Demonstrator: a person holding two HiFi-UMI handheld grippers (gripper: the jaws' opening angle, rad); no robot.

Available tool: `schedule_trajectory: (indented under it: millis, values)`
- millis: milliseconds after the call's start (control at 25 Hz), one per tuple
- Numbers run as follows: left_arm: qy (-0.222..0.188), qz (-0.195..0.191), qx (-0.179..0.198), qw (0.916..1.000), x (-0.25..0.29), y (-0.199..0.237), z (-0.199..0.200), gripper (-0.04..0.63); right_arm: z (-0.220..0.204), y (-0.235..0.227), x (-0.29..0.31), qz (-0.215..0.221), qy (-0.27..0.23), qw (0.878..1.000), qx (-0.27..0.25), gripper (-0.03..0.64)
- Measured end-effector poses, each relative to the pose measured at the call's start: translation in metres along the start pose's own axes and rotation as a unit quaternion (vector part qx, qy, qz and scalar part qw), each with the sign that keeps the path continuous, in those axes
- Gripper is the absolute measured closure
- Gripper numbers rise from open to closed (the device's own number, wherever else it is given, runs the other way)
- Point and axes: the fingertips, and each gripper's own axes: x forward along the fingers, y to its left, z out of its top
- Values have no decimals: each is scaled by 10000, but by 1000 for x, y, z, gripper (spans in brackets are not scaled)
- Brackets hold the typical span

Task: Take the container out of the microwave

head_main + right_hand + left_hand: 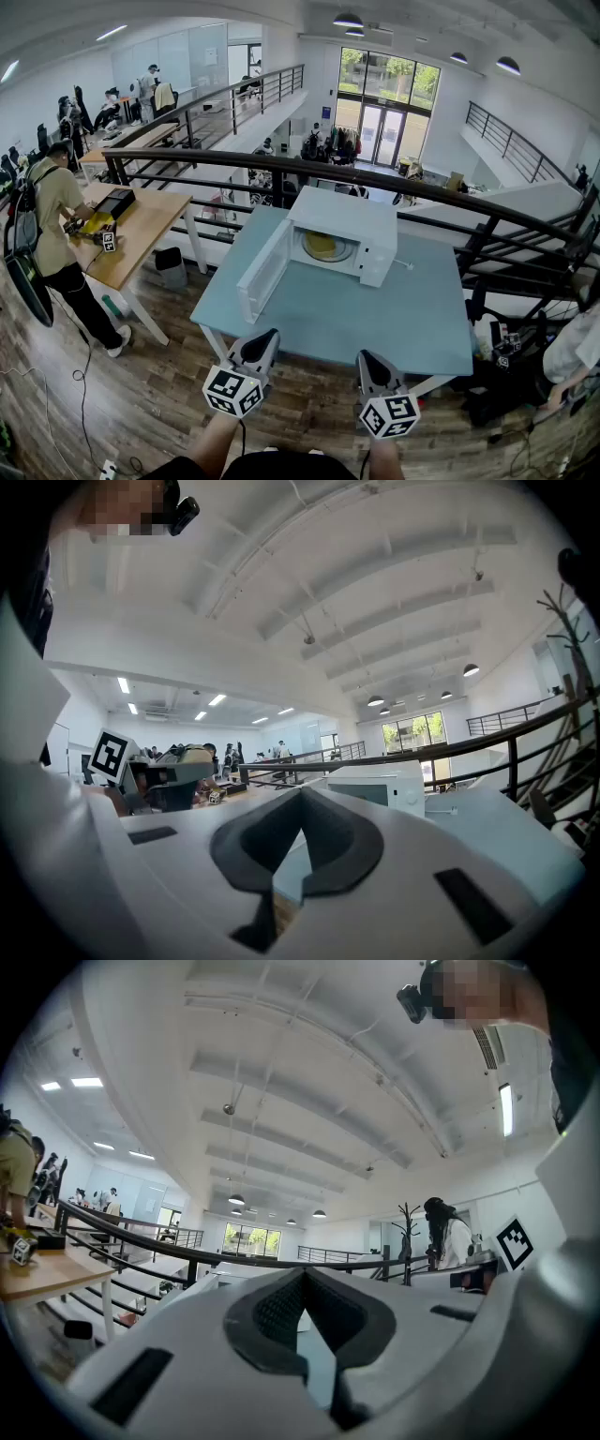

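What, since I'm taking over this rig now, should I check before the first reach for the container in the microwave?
1. Microwave door open: ok, swung wide to the left.
2. Container in sight: ok, yellowish, lying inside the cavity.
3. Way across the table to the opening: ok, nothing stands in front of it.
4. Jaws ready to grasp: not ok, left gripper and right gripper are both shut and empty.
5. Grippers near the opening: not ok, both are at the table's near edge.
6. What the container holds: cannot tell.
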Motion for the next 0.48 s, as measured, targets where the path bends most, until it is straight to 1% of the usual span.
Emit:
schedule_trajectory:
  millis: [200, 480]
  values:
    - [-95, 51, 31, 9999, -3, 18, 9, 588, 0, 10, 12, -24, -14, 10000, -14, 611]
    - [-81, 41, 69, 9999, -3, 26, 8, 589, 0, 16, 15, -19, -68, 10000, -25, 611]
